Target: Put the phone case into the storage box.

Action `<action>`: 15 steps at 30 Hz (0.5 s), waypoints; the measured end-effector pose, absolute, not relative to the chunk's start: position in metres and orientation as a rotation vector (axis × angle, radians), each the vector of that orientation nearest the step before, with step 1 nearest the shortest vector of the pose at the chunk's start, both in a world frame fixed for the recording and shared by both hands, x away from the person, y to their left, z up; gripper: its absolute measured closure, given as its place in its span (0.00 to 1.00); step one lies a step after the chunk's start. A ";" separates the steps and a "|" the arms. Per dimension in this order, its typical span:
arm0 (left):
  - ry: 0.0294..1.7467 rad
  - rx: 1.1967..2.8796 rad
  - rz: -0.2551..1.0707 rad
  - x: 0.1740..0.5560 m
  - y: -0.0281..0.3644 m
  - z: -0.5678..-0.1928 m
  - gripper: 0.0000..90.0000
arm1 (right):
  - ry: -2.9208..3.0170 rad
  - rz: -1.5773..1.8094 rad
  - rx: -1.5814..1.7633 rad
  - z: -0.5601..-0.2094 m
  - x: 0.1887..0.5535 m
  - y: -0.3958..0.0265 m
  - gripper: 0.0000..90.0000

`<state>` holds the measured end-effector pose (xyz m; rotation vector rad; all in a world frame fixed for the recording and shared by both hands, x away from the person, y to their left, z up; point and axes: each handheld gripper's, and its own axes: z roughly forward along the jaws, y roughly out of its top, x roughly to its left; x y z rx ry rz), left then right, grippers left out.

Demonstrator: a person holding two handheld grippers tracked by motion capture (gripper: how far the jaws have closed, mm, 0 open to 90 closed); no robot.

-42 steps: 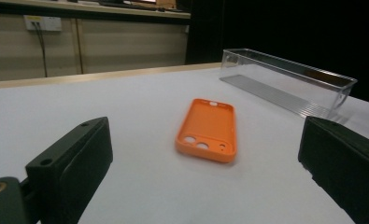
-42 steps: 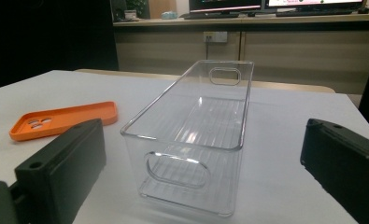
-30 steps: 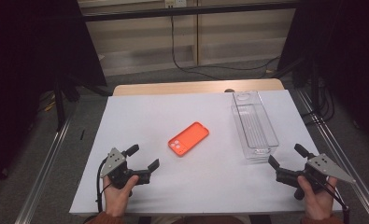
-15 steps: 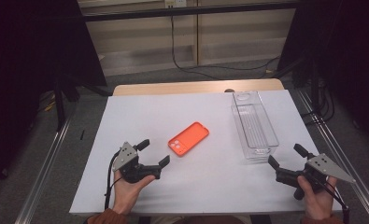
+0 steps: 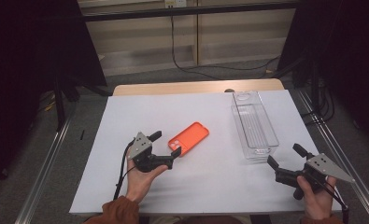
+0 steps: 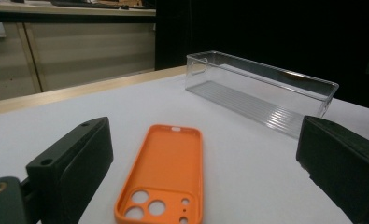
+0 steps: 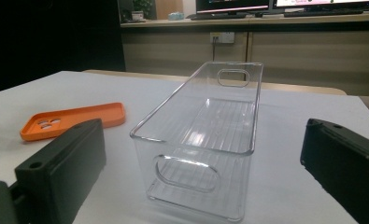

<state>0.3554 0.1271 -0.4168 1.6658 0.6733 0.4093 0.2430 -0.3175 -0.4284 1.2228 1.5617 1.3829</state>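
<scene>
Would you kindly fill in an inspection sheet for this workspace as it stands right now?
Surface: white table top, flat, with a wooden edge strip at the far side.
Job's things: orange phone case lying open side up, camera cut-outs toward the left gripper; clear plastic bin upright and empty, apart from the case.
Clutter: nothing seen.
Grippers: left gripper open, fingers either side of the case's near end, not touching it; right gripper open, facing the bin's near end.
Cables: one trails from the left gripper; a black cable runs across the floor beyond the table.
Surroundings: dark curtains at the sides, pale cabinets behind.
</scene>
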 end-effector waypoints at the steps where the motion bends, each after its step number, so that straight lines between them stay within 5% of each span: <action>1: 0.663 1.672 0.413 0.358 0.124 -0.415 0.05 | 1.562 1.382 1.221 -0.429 0.243 -0.317 0.00; 15: 0.626 1.670 0.393 0.368 0.118 -0.413 0.14 | 1.565 1.383 1.222 -0.429 0.243 -0.318 0.00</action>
